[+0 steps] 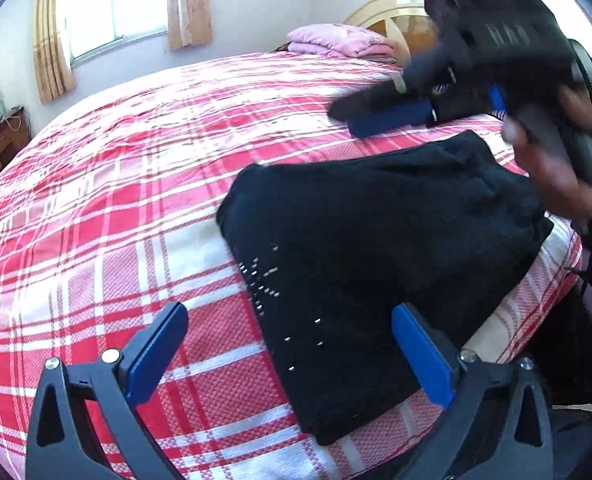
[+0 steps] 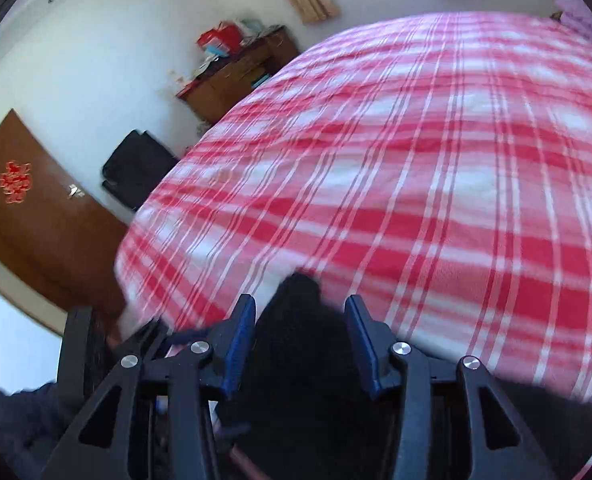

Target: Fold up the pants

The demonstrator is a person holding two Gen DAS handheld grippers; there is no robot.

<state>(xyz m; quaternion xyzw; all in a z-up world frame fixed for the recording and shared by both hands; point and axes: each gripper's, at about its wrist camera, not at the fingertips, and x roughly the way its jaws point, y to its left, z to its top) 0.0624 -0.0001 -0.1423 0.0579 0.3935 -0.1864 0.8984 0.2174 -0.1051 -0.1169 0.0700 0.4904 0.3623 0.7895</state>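
While no lettering reads, both tongs, left (image 1: 289,350) and right (image 2: 300,344), gape over black pants (image 1: 376,248).

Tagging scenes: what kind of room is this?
A home bedroom, most likely: a bed under a red plaid cover, a folded pink quilt by the headboard, and a cluttered wooden dresser against the wall.

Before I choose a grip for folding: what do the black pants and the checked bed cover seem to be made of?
Black pants: soft, matte knit or fleece-like cloth by the look; it slumps in limp folds, with no sheen. The fibre can't be told.
Bed cover: woven fabric, probably cotton-like; a fine textured weave shows in the red and white checks, and the finish is matte.
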